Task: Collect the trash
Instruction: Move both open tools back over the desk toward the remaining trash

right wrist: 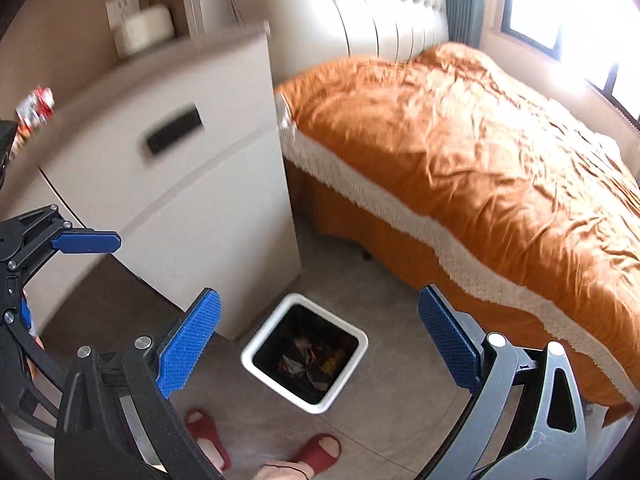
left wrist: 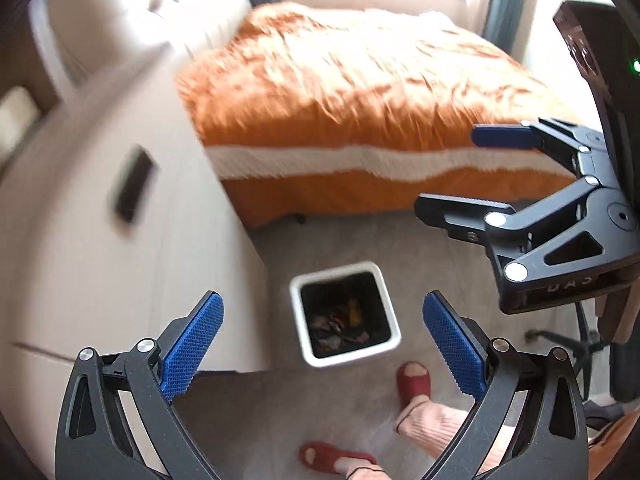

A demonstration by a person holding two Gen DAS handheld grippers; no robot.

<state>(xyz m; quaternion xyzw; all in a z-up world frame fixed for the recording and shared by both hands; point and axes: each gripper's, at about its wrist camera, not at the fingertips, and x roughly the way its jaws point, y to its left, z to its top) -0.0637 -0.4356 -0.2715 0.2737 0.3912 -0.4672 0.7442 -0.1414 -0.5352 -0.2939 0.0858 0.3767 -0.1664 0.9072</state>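
A white square trash bin [left wrist: 384, 344] with a black liner stands on the grey floor; crumpled wrappers lie inside it [left wrist: 340, 326]. It also shows in the right wrist view [right wrist: 260, 344]. My left gripper [left wrist: 322, 336] is open and empty, held above the bin. My right gripper [right wrist: 318, 346] is open and empty, also above the bin; it shows in the left wrist view [left wrist: 448, 170] at the right. A red-and-white wrapper [right wrist: 35, 110] lies on the cabinet top at the far left.
A beige cabinet [right wrist: 192, 184] with a dark handle stands left of the bin. A bed with an orange cover [right wrist: 480, 152] lies to the right. The person's feet in red slippers [left wrist: 414, 384] stand by the bin. A tissue box [right wrist: 144, 30] sits on the cabinet top.
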